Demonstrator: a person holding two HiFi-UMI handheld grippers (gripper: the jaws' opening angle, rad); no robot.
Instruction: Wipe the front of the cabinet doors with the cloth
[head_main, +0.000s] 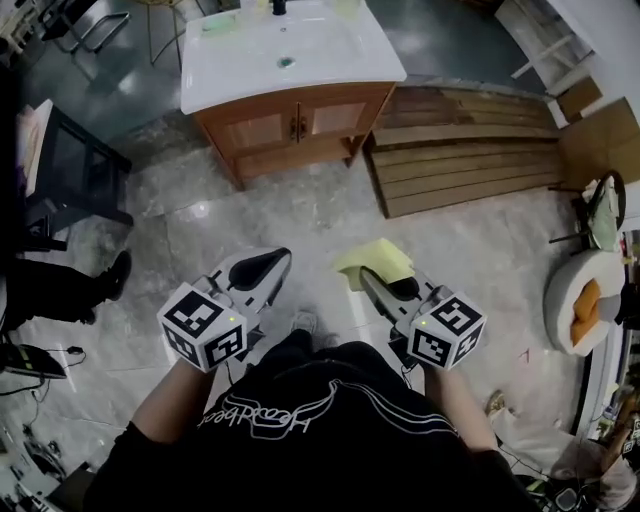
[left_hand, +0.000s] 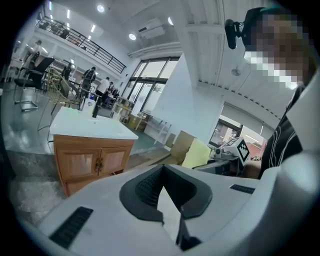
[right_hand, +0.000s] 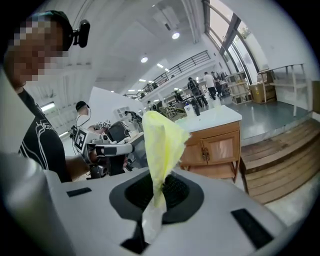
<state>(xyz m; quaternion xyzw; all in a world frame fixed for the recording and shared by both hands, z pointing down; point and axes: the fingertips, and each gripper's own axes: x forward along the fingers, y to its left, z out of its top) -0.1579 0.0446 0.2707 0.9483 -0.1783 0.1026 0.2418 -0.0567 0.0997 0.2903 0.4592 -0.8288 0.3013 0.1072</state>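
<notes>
Well short of the cabinet doors (head_main: 290, 125), your right tongs (head_main: 372, 280) clamp the cloth (head_main: 378, 258) for wiping; left tongs (head_main: 270, 265) closed, empty.

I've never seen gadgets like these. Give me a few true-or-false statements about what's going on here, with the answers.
1. The right claw grips a yellow cloth. True.
2. The cloth is pressed against the cabinet doors. False: the doors stand well away, across open floor.
3. One cabinet door hangs open. False: both are closed.
4. The left claw holds nothing. True.
5. A white sink top sits on the cabinet. True.
</notes>
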